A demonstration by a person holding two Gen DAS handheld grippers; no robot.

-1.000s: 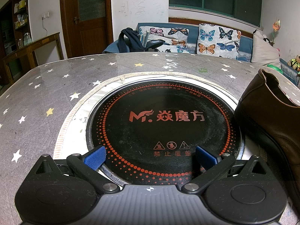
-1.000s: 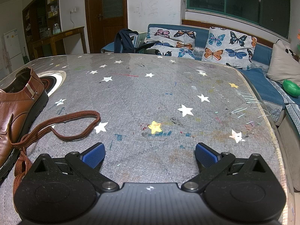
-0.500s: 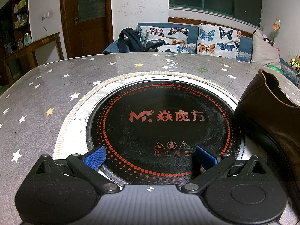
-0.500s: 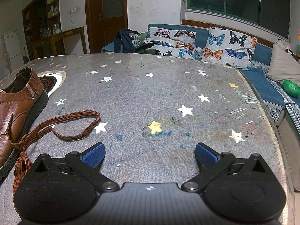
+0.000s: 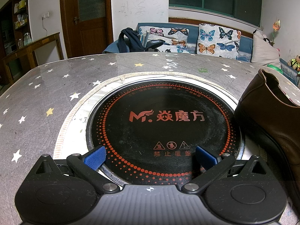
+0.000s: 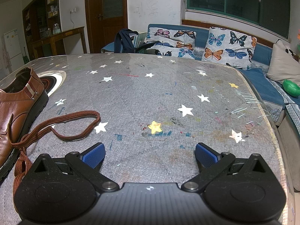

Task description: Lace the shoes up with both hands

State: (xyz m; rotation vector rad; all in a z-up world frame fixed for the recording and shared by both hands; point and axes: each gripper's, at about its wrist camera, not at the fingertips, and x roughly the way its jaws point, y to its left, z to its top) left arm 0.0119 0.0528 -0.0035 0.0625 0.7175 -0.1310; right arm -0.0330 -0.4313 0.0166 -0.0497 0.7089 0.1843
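A brown leather shoe (image 6: 15, 110) with a black sole lies at the left edge of the right wrist view, heel pointing away. Its brown lace (image 6: 61, 125) trails loose over the grey star-patterned table (image 6: 168, 93) in a loop. My right gripper (image 6: 150, 154) rests open to the right of the lace, nothing between its blue pads. In the left wrist view the same shoe's heel (image 5: 270, 108) fills the right edge. My left gripper (image 5: 150, 157) stands open over the black induction hob (image 5: 163, 123), left of the shoe.
The round hob is set into the table with a pale braided rim (image 5: 78, 105). Behind the table stands a blue sofa with butterfly cushions (image 6: 230, 46) and a dark backpack (image 6: 125, 41). The table's right edge (image 6: 270, 123) drops toward the sofa.
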